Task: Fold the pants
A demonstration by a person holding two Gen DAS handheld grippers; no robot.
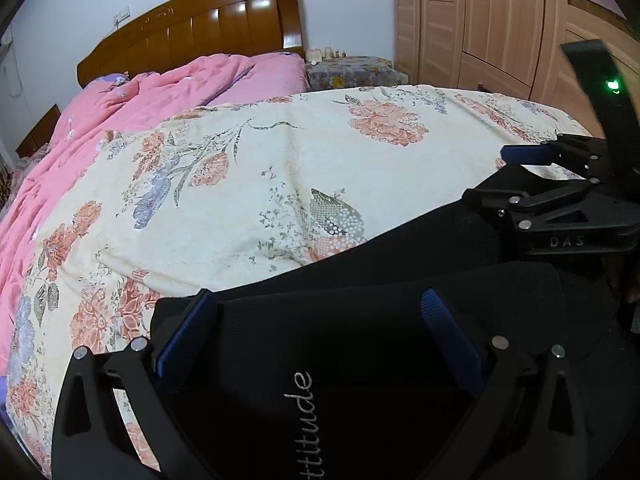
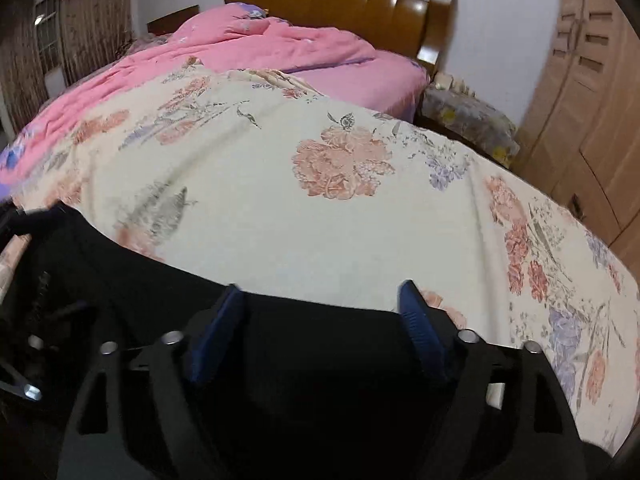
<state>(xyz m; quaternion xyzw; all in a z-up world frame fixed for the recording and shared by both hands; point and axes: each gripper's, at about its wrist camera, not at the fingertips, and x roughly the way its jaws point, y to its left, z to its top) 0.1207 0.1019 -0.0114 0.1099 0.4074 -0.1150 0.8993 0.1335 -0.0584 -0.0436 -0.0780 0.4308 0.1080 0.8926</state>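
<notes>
On the floral bedspread [image 1: 280, 152], your left gripper [image 1: 316, 320] and right gripper [image 2: 320, 312] straddle the black pants [image 1: 360, 340], jaws spread, nothing pinched; close shallow and you risk snagging the bedspread too.

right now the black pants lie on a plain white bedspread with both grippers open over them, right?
Not quite: the bedspread is cream with a flower print, not plain white, as both wrist views show. The rest holds: the black pants lie on it, and the left gripper and right gripper have open jaws over them.

Floral sheet [image 1: 280, 152], pink quilt [image 1: 120, 108], wooden headboard [image 1: 224, 24], wardrobe [image 1: 480, 20].
</notes>
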